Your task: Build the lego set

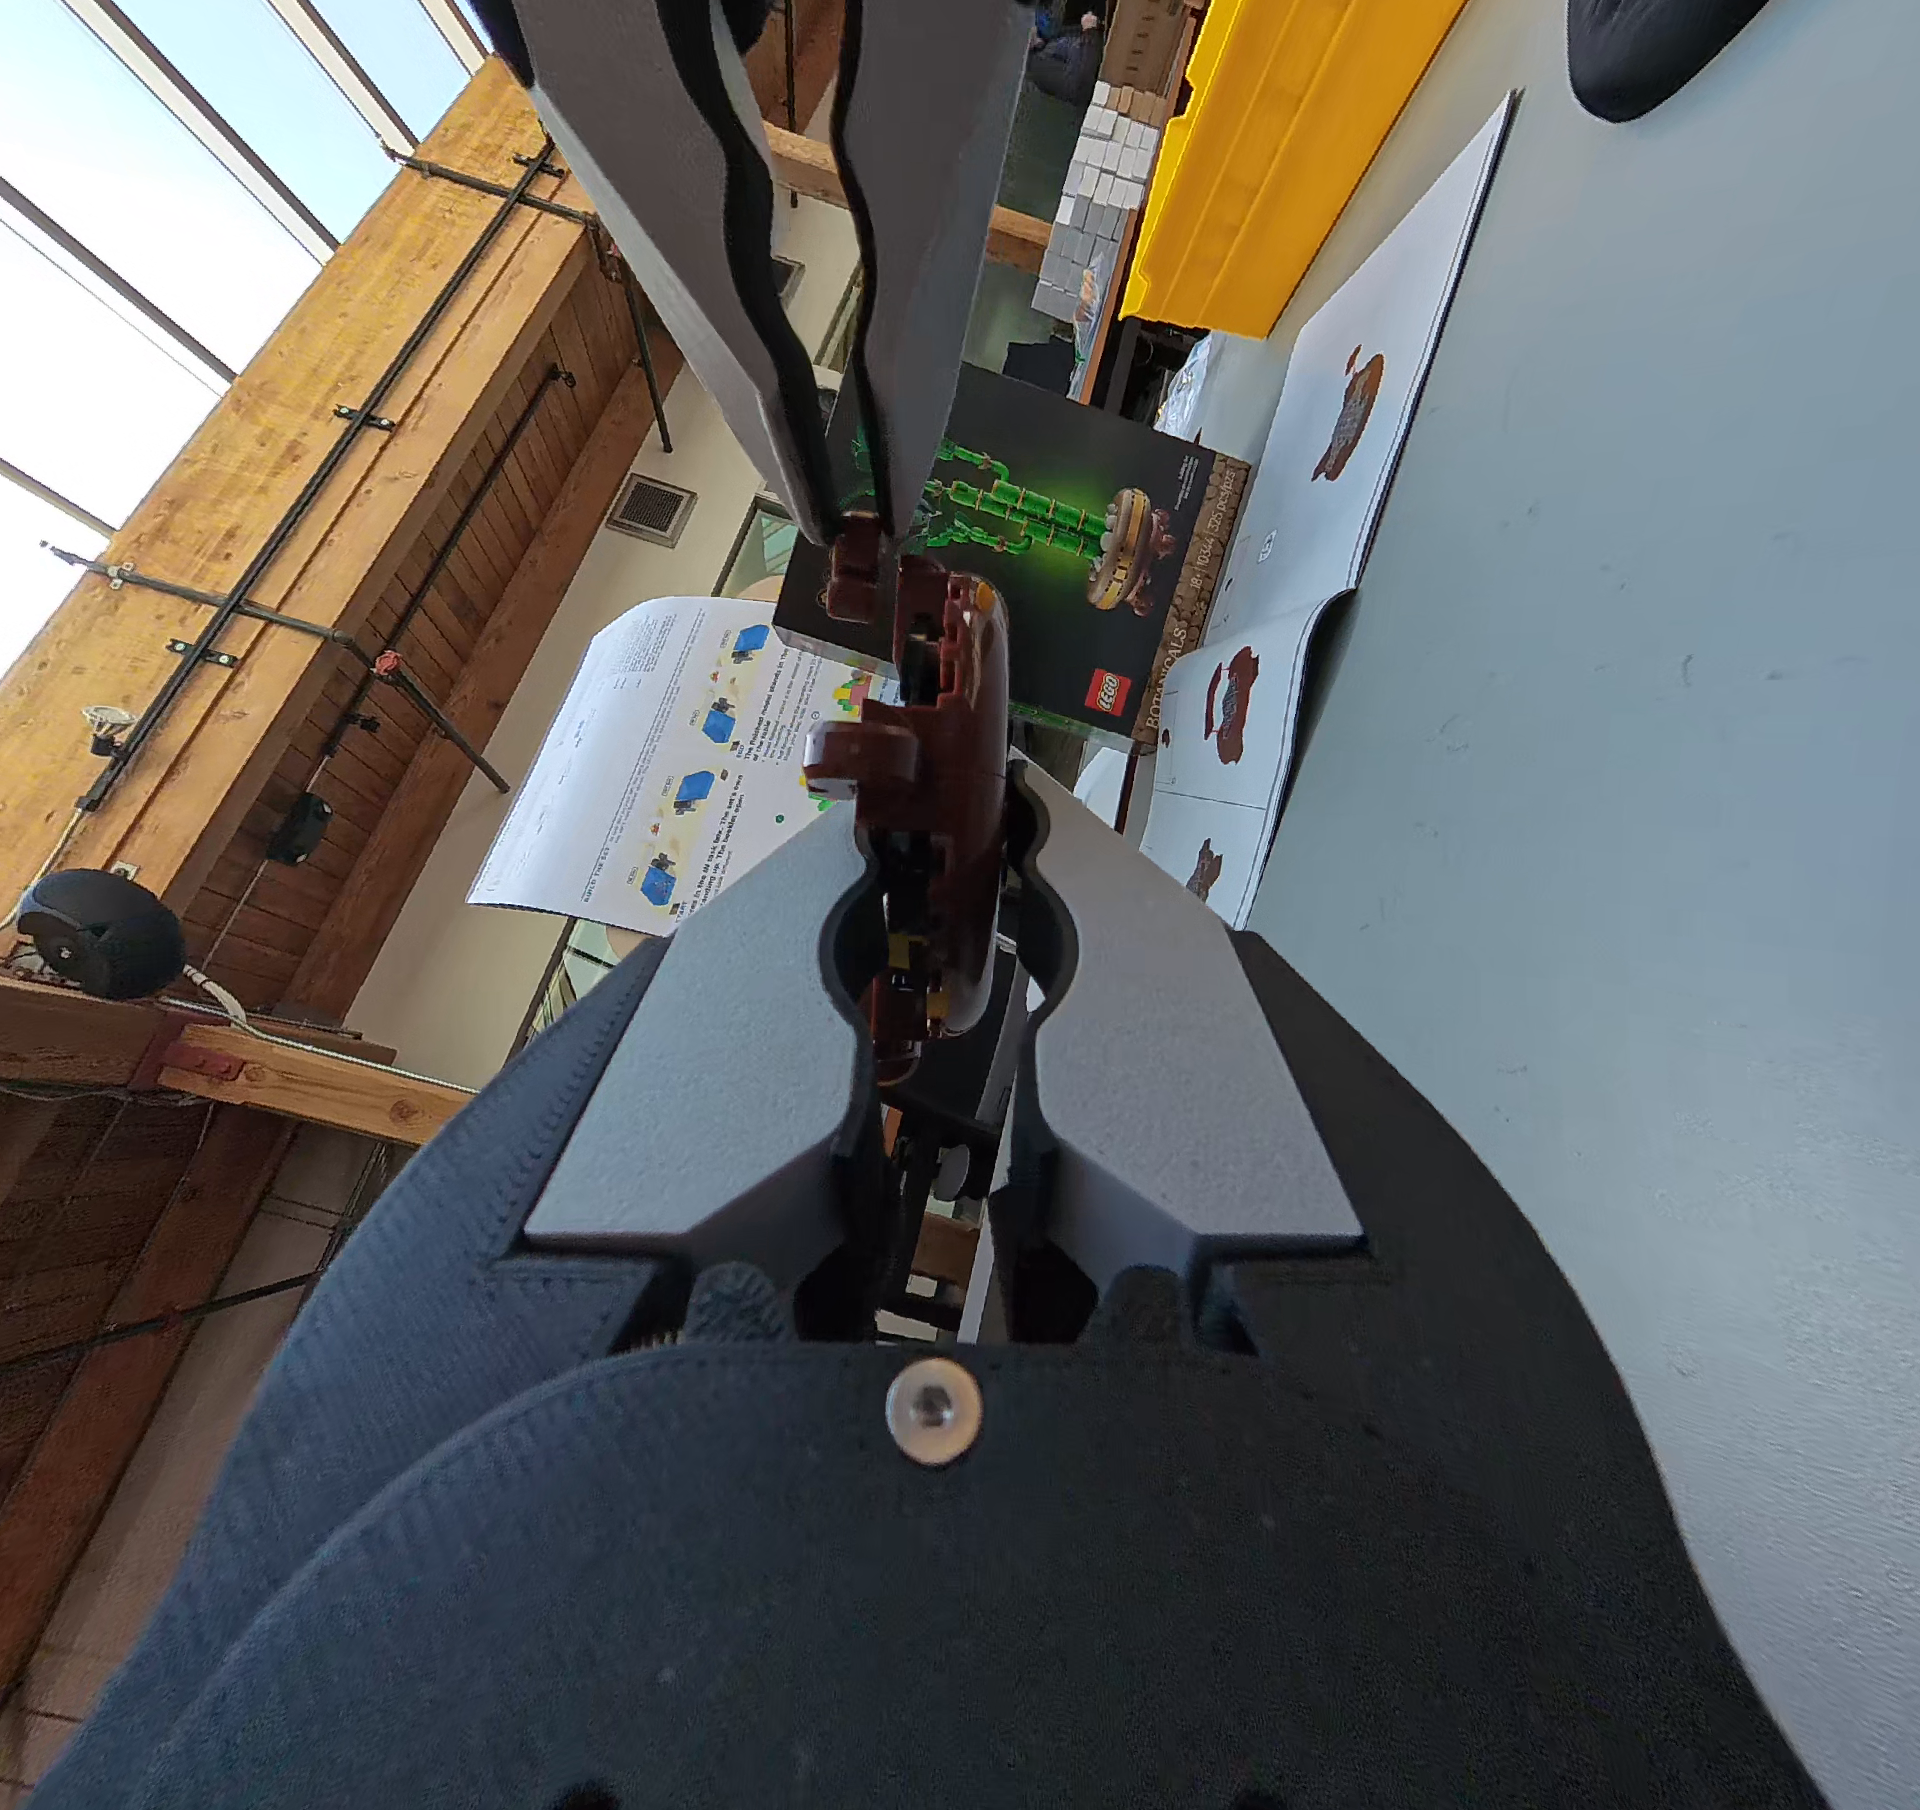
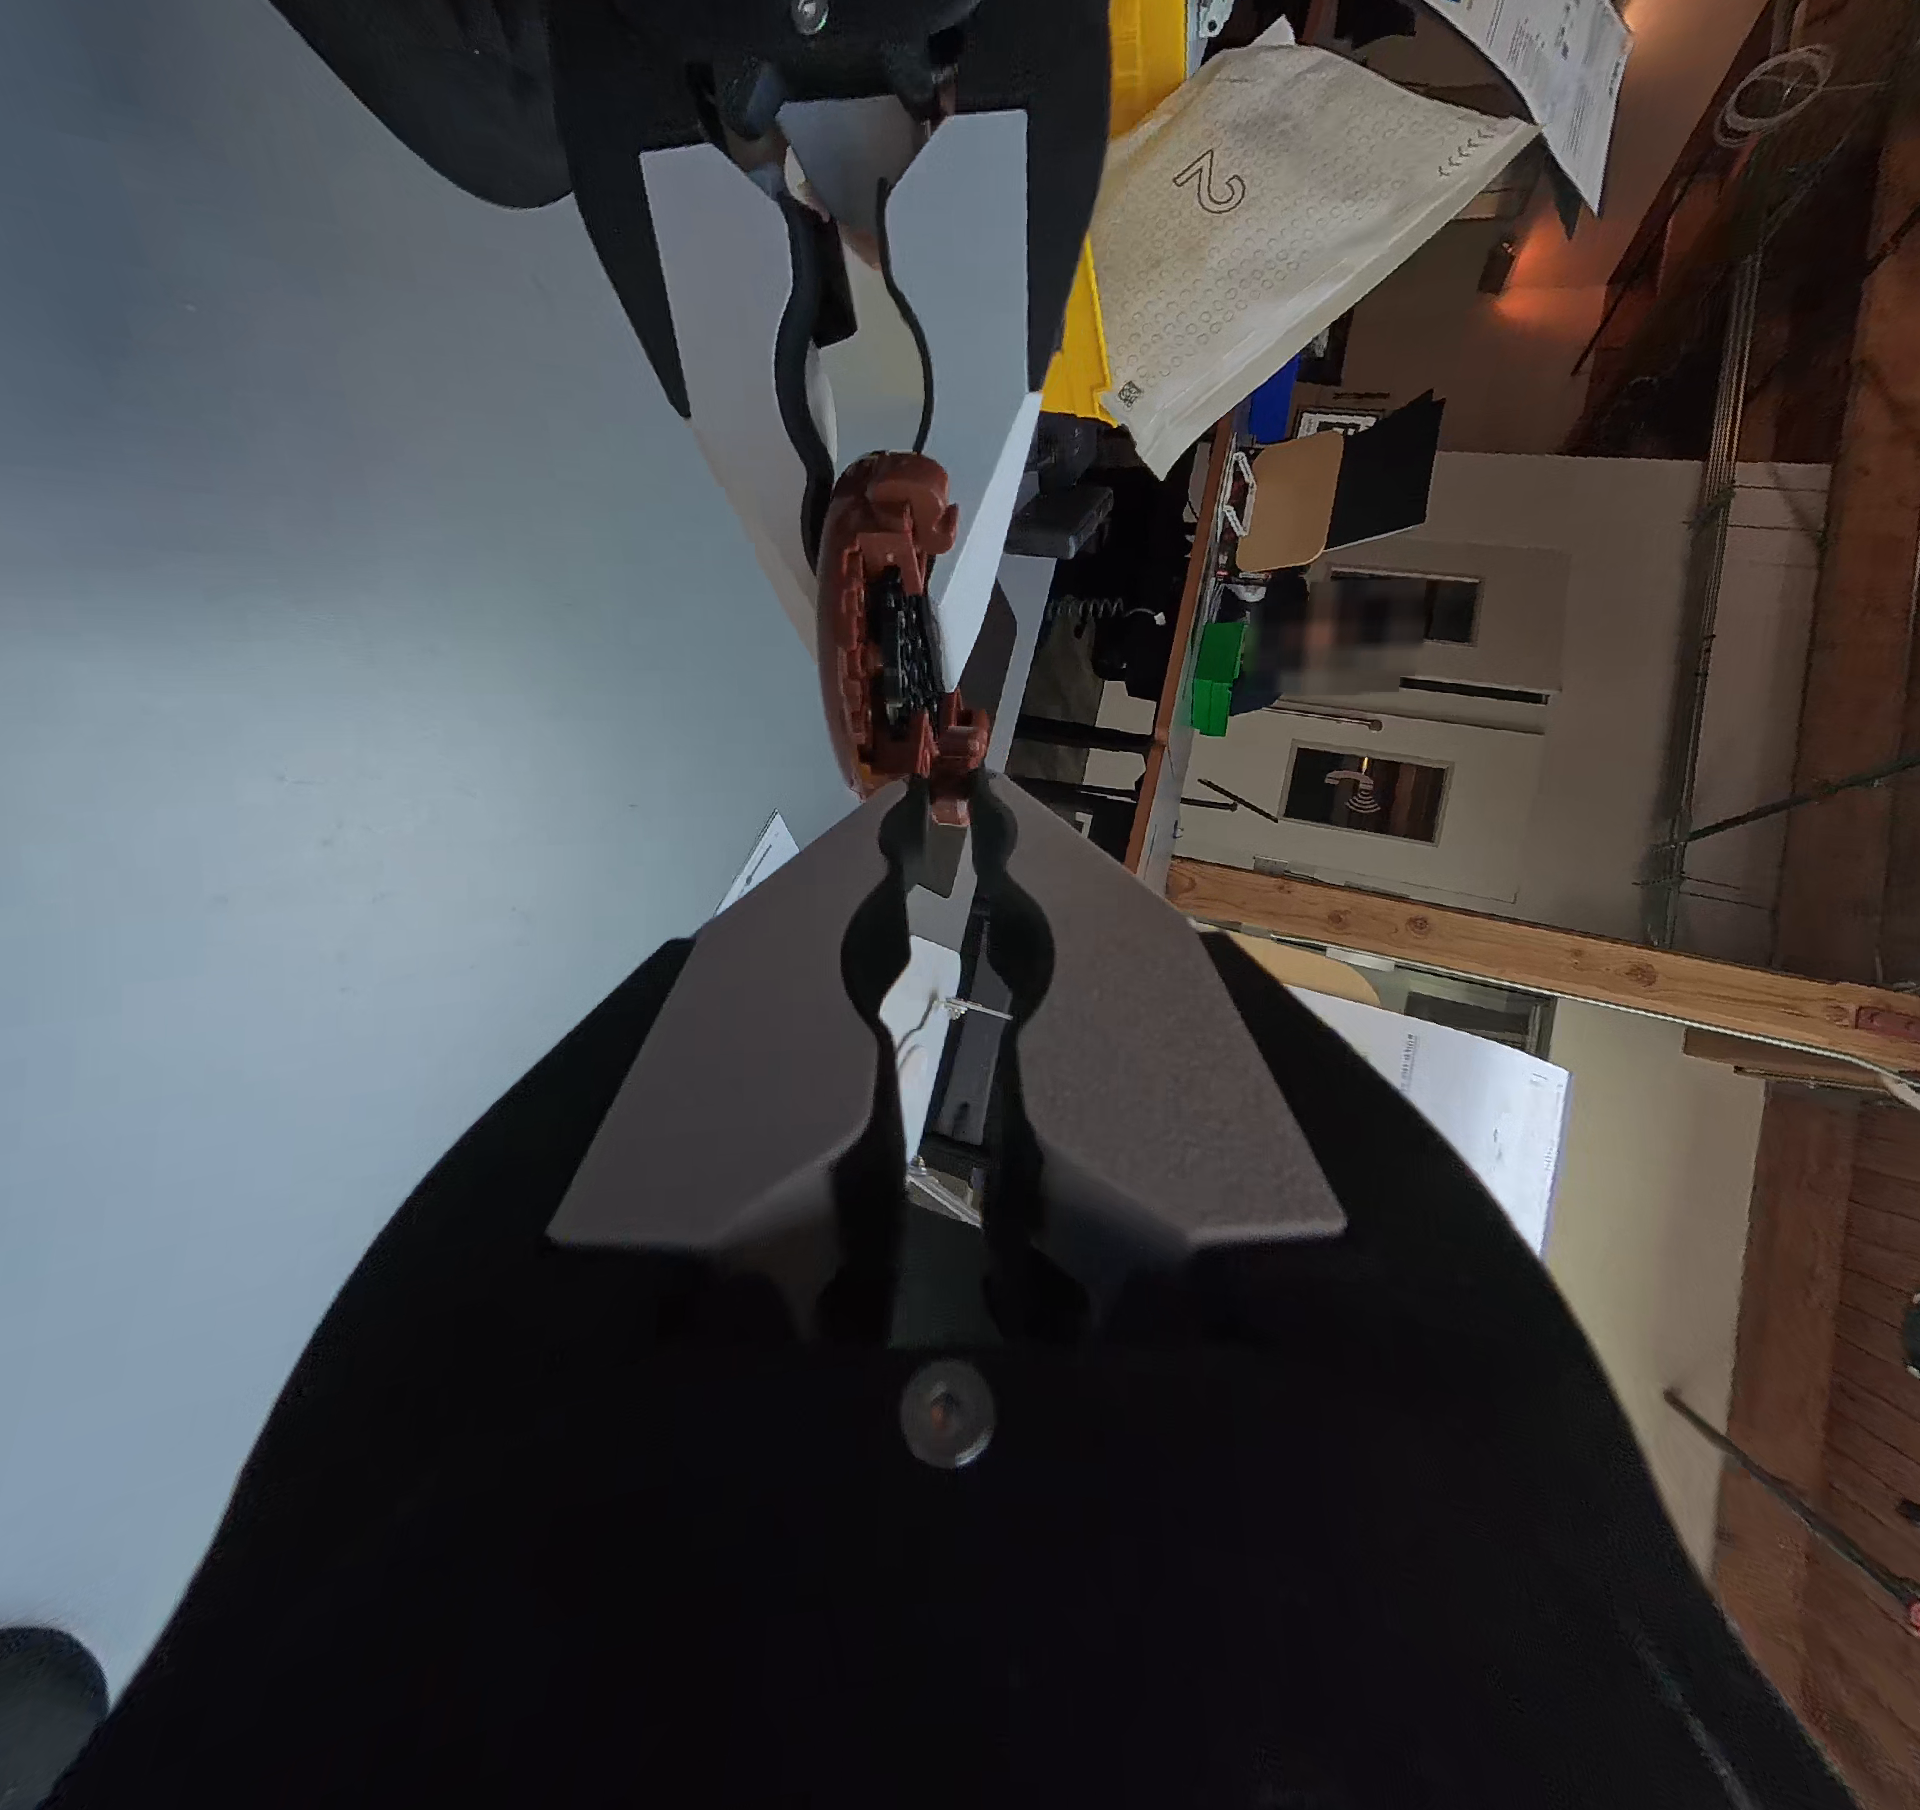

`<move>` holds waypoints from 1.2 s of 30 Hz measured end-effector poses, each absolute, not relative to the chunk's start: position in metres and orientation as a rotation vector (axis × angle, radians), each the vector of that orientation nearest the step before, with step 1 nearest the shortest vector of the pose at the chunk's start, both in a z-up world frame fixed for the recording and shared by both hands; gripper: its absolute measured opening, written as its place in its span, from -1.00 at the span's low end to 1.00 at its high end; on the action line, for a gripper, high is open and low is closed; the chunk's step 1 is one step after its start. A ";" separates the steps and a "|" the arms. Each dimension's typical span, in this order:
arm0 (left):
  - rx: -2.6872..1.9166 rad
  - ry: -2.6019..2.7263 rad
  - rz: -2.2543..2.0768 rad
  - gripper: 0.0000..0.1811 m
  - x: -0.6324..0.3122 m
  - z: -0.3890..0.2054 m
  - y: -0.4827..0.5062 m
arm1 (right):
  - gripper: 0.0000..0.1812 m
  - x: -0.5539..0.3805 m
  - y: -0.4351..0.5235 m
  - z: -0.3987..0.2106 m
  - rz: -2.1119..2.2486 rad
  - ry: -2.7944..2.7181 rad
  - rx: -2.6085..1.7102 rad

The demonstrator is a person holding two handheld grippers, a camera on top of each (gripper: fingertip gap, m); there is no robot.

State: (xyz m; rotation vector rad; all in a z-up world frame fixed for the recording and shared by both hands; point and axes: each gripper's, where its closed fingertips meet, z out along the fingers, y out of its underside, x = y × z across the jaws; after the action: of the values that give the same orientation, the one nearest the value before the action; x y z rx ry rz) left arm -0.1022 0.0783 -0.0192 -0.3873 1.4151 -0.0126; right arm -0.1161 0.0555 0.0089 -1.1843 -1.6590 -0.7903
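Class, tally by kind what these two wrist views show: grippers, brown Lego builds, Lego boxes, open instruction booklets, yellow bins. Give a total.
Grippers: 2, left gripper and right gripper
Brown Lego build: 1
Lego box: 1
Open instruction booklet: 1
Yellow bin: 1
Total: 6

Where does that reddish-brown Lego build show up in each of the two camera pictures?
Left wrist view: brown Lego build sits centre, clamped in the near left gripper.
Right wrist view: same build sits centre, above the near right gripper.
Shared landmark: the yellow bin, also.
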 end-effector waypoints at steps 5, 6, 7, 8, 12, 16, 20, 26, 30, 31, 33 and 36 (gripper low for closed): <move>-0.405 1.404 -0.049 -0.81 -0.103 -0.017 0.078 | -0.93 -0.118 0.054 0.026 -0.141 -1.287 -1.518; -0.405 1.402 -0.059 -0.81 -0.104 -0.016 0.077 | -0.93 -0.117 0.054 0.029 0.040 -1.197 -1.591; -0.407 1.401 -0.069 -0.81 -0.104 -0.015 0.076 | -0.93 -0.116 0.053 0.031 0.208 -1.117 -1.653; -0.412 1.402 -0.079 -0.81 -0.104 -0.015 0.075 | -0.93 -0.115 0.051 0.033 0.375 -1.048 -1.709; -0.418 1.407 -0.119 -0.81 -0.104 -0.015 0.072 | -0.93 -0.111 0.048 0.033 0.913 -0.812 -1.836; -0.424 1.405 -0.154 -0.81 -0.104 -0.012 0.068 | -0.93 -0.102 0.052 0.021 1.091 -0.707 -1.884; -0.431 1.413 -0.166 -0.81 -0.104 -0.014 0.068 | -0.94 -0.104 0.053 0.020 1.157 -0.679 -1.865; -0.455 1.420 -0.192 -0.81 -0.104 -0.014 0.068 | -0.93 -0.104 0.057 0.015 1.073 -0.698 -1.875; -0.471 1.425 -0.198 -0.82 -0.104 -0.015 0.068 | -0.93 -0.107 0.057 0.016 1.063 -0.701 -1.870; -0.475 1.425 -0.199 -0.82 -0.104 -0.015 0.069 | -0.93 -0.108 0.056 0.015 1.051 -0.708 -1.877; -0.479 1.425 -0.203 -0.82 -0.104 -0.015 0.069 | -0.94 -0.107 0.058 0.014 1.029 -0.703 -1.880; -0.487 1.420 -0.225 -0.82 -0.105 -0.013 0.068 | -0.94 -0.109 0.057 0.017 1.041 -0.696 -1.865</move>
State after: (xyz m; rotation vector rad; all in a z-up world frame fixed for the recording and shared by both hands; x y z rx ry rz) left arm -0.1048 0.0678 -0.0127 -0.4870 1.4197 -0.2251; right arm -0.1088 0.0573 0.0168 -1.8649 -0.6962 1.0405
